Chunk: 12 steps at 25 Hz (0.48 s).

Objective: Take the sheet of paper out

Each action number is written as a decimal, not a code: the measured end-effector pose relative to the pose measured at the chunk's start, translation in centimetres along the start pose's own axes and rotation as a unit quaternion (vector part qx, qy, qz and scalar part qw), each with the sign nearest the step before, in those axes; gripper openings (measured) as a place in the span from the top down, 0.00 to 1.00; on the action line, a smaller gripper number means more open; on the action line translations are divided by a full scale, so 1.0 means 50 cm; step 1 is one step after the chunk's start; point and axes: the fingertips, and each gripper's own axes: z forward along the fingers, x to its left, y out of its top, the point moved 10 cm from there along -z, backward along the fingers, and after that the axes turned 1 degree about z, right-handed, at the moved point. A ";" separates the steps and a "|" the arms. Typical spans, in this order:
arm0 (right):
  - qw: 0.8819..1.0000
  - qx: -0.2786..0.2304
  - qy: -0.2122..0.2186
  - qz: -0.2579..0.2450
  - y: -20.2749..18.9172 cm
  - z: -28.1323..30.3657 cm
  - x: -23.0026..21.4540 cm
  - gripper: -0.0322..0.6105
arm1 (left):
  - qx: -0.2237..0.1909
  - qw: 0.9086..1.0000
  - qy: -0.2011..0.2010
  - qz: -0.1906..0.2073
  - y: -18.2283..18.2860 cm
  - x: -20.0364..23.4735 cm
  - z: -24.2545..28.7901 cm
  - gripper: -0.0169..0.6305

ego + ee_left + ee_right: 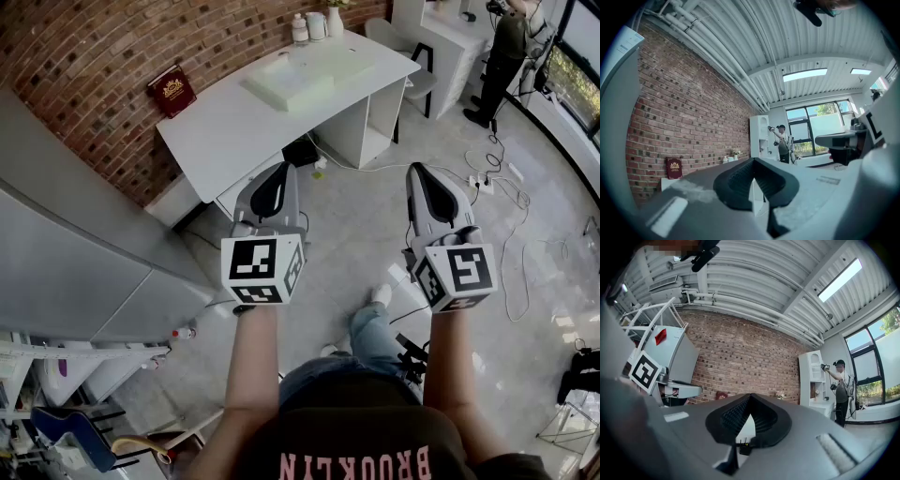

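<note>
White desk (220, 127) against brick wall (84, 56) | left gripper (278, 171) held level, short of desk, jaws closed, empty | right gripper (418, 171) also short of desk, jaws closed, empty

Bright, even light from ceiling strips (805, 74) and windows (820, 126); fisheye edges bend and blacken.

The right claw (749, 399) faces a brick wall (750, 357), its jaws pressed together with nothing gripped between them. At the left side the left claw (680, 390) shows with its marker cube (644, 371). To the right, a person (841, 385) stands with raised arms beside a tall white shelf unit (812, 378).
</note>
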 end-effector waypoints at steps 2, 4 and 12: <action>1.000 0.001 0.000 0.001 -0.003 0.000 -0.008 0.95 | 0.003 1.000 -0.001 0.002 -0.001 -0.004 0.005 0.98; 1.000 0.001 0.002 0.002 -0.007 0.003 -0.018 0.95 | 0.005 1.000 -0.002 0.004 -0.002 -0.009 0.013 0.98; 1.000 -0.004 0.017 0.013 -0.034 0.069 -0.087 0.95 | 0.013 1.000 0.008 0.009 -0.015 -0.019 0.093 0.98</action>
